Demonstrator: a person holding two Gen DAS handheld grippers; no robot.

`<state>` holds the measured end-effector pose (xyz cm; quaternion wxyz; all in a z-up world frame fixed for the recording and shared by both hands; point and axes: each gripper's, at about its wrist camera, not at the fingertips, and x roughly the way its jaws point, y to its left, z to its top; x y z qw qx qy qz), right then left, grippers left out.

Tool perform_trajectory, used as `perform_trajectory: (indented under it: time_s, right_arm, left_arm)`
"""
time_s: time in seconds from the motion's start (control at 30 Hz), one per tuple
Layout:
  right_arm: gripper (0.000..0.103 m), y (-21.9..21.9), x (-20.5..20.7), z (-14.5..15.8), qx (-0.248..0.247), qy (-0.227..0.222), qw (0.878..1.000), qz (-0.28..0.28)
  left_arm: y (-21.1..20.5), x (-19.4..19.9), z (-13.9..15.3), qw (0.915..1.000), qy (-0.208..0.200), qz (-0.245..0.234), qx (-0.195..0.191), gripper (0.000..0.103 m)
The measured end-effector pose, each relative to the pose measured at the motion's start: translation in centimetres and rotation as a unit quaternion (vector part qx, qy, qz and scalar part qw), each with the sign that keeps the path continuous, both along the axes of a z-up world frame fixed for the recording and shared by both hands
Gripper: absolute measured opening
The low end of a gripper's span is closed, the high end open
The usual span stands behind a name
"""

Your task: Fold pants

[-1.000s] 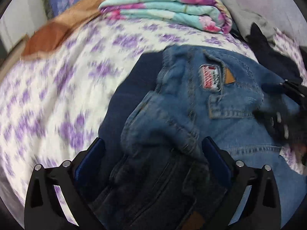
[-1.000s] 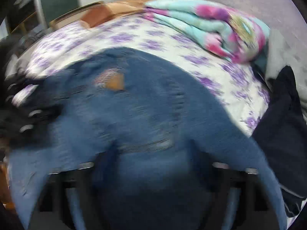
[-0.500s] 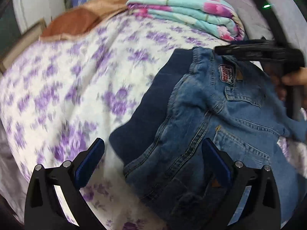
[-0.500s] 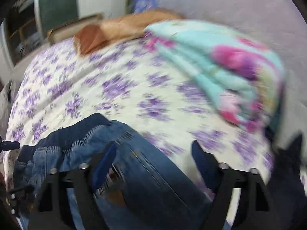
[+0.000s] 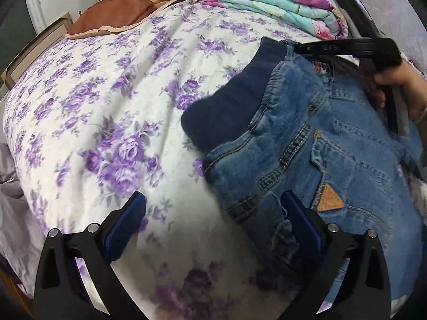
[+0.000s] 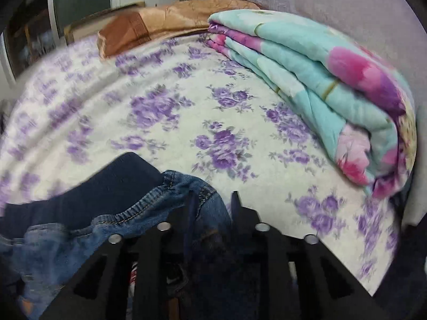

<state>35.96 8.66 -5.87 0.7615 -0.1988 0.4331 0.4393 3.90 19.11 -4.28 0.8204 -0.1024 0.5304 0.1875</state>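
Blue jeans (image 5: 307, 146) with a dark navy waistband (image 5: 226, 112) lie on a bed sheet printed with purple flowers (image 5: 106, 106). My left gripper (image 5: 212, 197) hovers open over the near waistband edge. Its right finger is above the denim, its left finger above bare sheet, and it holds nothing. My right gripper (image 5: 299, 48), held by a hand (image 5: 400, 85), reaches the waistband's far corner. In the right wrist view its jaws are closing (image 6: 213, 200) with a bunch of the jeans (image 6: 80, 234) between them. The legs run out of view at the right.
A folded teal and pink quilt (image 5: 267, 2) (image 6: 320, 80) lies at the far side by the grey wall. A brown pillow (image 5: 114, 13) sits at the head of the bed. A dark garment (image 6: 405, 280) lies at the right edge.
My left gripper slid left off the bunched jeans to their edge, still open. My right gripper swung to the far waistband corner and its jaws narrowed around the denim.
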Motion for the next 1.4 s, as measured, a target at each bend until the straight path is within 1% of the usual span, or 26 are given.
perform_trajectory:
  time_s: [0.07,0.13,0.17,0.23,0.27,0.3,0.33,0.37,0.4,0.43,0.47,0.5,0.6,0.63,0.67,0.73,0.8,0.83,0.9,1.03,1.1,1.2,1.23,1.33,1.37,1.4]
  right_arm:
    - [0.031,-1.1,0.0,1.2,0.023,0.004,1.000,-0.006]
    - [0.032,-1.7,-0.4,2.3,0.060,0.024,0.998,0.000]
    - [0.032,-1.3,-0.7,2.3,0.067,0.040,0.997,0.015]
    - [0.031,0.0,-1.7,1.6,0.058,0.059,0.996,0.040]
    - [0.031,1.1,-2.4,0.9,0.042,0.062,0.996,0.052]
    - [0.031,2.0,-2.8,-0.2,0.017,0.056,0.997,0.059]
    - [0.033,2.4,-2.8,-0.8,0.008,0.048,0.997,0.058]
    - [0.036,2.5,-2.2,-1.1,0.010,0.041,0.998,0.049]
    - [0.036,2.6,-1.5,-1.2,0.015,0.040,0.998,0.036]
    - [0.035,2.2,-0.2,-1.3,0.026,0.054,0.998,0.009]
    - [0.034,1.7,0.6,-1.4,0.040,0.082,0.996,-0.006]
    - [0.034,1.5,0.8,-1.3,0.046,0.090,0.995,-0.010]
    - [0.042,1.3,-1.5,0.0,0.013,0.025,0.999,0.035]
    - [0.049,0.7,-1.5,0.5,0.007,0.016,0.999,0.029]
    - [0.066,-0.5,-1.3,1.1,0.007,0.010,1.000,0.016]
    - [0.084,-3.5,-0.7,2.5,0.015,-0.017,1.000,0.005]
    - [0.085,-5.5,0.0,3.0,-0.012,-0.055,0.998,0.000]
    - [0.085,-7.1,0.6,3.0,-0.025,-0.059,0.998,-0.010]
    - [0.085,-10.6,2.1,2.7,-0.036,-0.037,0.998,-0.029]
    - [0.084,-15.0,2.8,1.0,-0.055,-0.015,0.997,-0.050]
    - [0.081,-16.2,2.8,0.4,-0.045,0.007,0.997,-0.055]
    - [0.080,-16.9,2.9,-0.5,-0.042,0.009,0.997,-0.058]
    - [0.077,-16.6,2.9,-0.8,-0.039,0.013,0.998,-0.055]
    - [0.071,-16.3,3.3,-1.3,-0.024,0.038,0.998,-0.047]
    - [0.069,-16.1,3.4,-1.4,-0.019,0.042,0.998,-0.045]
    - [0.068,-15.7,3.4,-1.3,-0.016,0.045,0.998,-0.042]
  left_arm:
    - [-0.3,0.1,1.0,0.9999,-0.007,-0.009,0.005,0.098]
    - [-0.4,0.8,2.2,0.9990,-0.032,-0.017,0.025,0.098]
    - [-0.1,1.0,2.5,0.9988,-0.040,-0.012,0.027,0.098]
    - [1.2,1.8,2.6,0.9984,-0.053,0.019,0.008,0.098]
    - [1.9,2.3,2.0,0.9983,-0.046,0.036,0.003,0.098]
    - [2.5,2.6,1.1,0.9982,-0.024,0.054,0.011,0.099]
    - [3.2,2.9,-0.5,0.9972,0.009,0.072,0.018,0.099]
    - [3.7,2.6,-1.2,0.9971,0.006,0.076,0.005,0.099]
    - [3.7,2.3,-1.2,0.9968,0.001,0.078,0.017,0.099]
    - [3.3,2.0,-1.0,0.9963,0.006,0.077,0.036,0.099]
    - [3.0,1.7,-0.8,0.9956,0.009,0.080,0.048,0.099]
    - [2.7,1.2,-0.5,0.9951,0.011,0.082,0.053,0.099]
    - [2.3,1.1,0.6,0.9960,0.017,0.075,0.047,0.098]
    - [2.1,1.2,1.2,0.9968,0.014,0.062,0.048,0.098]
    - [1.4,1.6,2.3,0.9984,-0.003,0.032,0.046,0.098]
    - [0.0,2.6,4.4,0.9977,-0.043,-0.026,0.045,0.098]
    - [-0.8,4.7,6.0,0.9939,-0.071,-0.074,0.041,0.098]
    - [-1.0,6.8,6.4,0.9899,-0.082,-0.113,0.023,0.098]
    - [-0.7,10.2,6.2,0.9841,-0.082,-0.157,-0.001,0.098]
    - [0.5,18.4,2.6,0.9729,-0.012,-0.231,-0.009,0.098]
    - [1.2,20.3,1.3,0.9681,0.008,-0.250,-0.011,0.098]
    - [1.4,21.9,-0.6,0.9540,0.032,-0.298,0.010,0.098]
    - [1.3,21.9,-0.8,0.9497,0.036,-0.311,0.005,0.098]
    - [0.7,22.3,-0.6,0.9353,0.033,-0.351,0.028,0.098]
    - [0.4,22.4,-0.5,0.9310,0.033,-0.362,0.032,0.096]
    - [0.1,22.3,-0.4,0.9264,0.033,-0.374,0.032,0.089]
